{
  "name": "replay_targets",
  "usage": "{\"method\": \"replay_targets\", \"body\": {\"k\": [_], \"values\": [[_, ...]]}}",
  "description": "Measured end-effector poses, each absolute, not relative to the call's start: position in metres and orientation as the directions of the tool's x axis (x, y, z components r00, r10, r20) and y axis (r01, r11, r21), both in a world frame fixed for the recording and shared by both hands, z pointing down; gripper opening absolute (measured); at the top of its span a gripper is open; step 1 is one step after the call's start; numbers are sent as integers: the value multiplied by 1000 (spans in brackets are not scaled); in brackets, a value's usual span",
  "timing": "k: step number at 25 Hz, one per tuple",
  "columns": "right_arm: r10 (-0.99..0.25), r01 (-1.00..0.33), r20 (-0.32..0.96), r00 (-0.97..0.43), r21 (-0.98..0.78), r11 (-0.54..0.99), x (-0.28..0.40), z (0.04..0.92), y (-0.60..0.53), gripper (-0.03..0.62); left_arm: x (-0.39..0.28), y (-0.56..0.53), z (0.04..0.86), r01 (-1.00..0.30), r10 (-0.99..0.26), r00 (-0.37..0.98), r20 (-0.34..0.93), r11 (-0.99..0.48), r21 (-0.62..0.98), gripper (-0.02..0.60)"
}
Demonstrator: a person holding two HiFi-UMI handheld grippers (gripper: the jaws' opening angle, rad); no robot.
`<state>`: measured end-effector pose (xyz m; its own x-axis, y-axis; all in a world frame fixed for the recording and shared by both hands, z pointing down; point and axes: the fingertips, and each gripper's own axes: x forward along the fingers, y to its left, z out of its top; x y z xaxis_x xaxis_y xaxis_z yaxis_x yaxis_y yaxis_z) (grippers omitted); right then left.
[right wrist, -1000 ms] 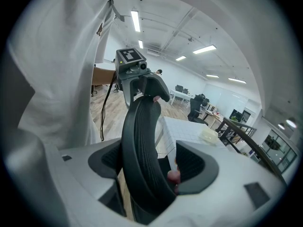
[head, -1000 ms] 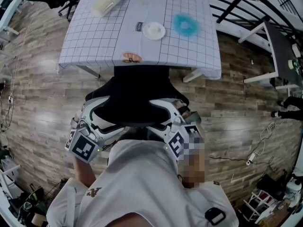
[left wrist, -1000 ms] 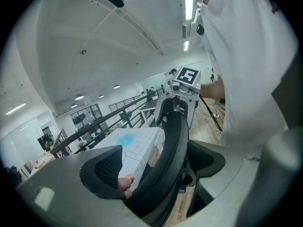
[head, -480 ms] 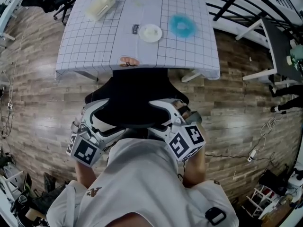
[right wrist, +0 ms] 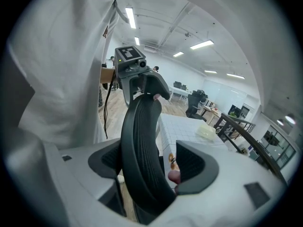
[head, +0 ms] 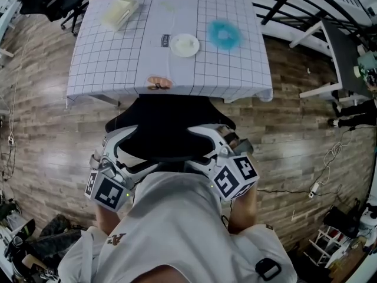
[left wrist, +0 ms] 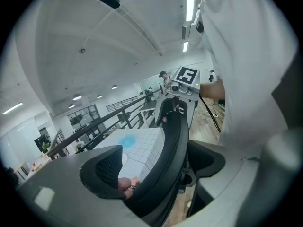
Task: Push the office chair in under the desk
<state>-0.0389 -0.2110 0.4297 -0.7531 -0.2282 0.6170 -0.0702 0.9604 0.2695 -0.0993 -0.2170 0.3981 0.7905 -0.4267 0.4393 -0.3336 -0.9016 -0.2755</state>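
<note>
Had left gripper (head: 121, 152) and right gripper (head: 213, 145) round the chair (head: 165, 125) back, jaws apart, not squeezing. Looked heavy but stiff, likely easy to roll; good place to push.

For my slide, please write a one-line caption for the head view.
Left claw and right claw straddle the office chair backrest, chair facing the grid-cloth desk.

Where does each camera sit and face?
Head view: on the person's head, looking steeply down at the office chair and desk; shirt, left gripper, right gripper show.
Left gripper view: on that gripper, facing rightward along the office chair's back; shirt shows.
Right gripper view: mirrored, facing leftward; shirt shows.
Both share office chair, desk.
</note>
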Motion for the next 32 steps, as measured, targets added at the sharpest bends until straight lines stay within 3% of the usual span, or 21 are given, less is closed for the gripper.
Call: {"method": "replay_targets", "body": {"k": [32], "values": [[-223, -67, 615, -756, 266, 962, -22, 430, -270, 331, -83, -275, 399, -339, -428, 786, 446, -902, -267, 422]]}}
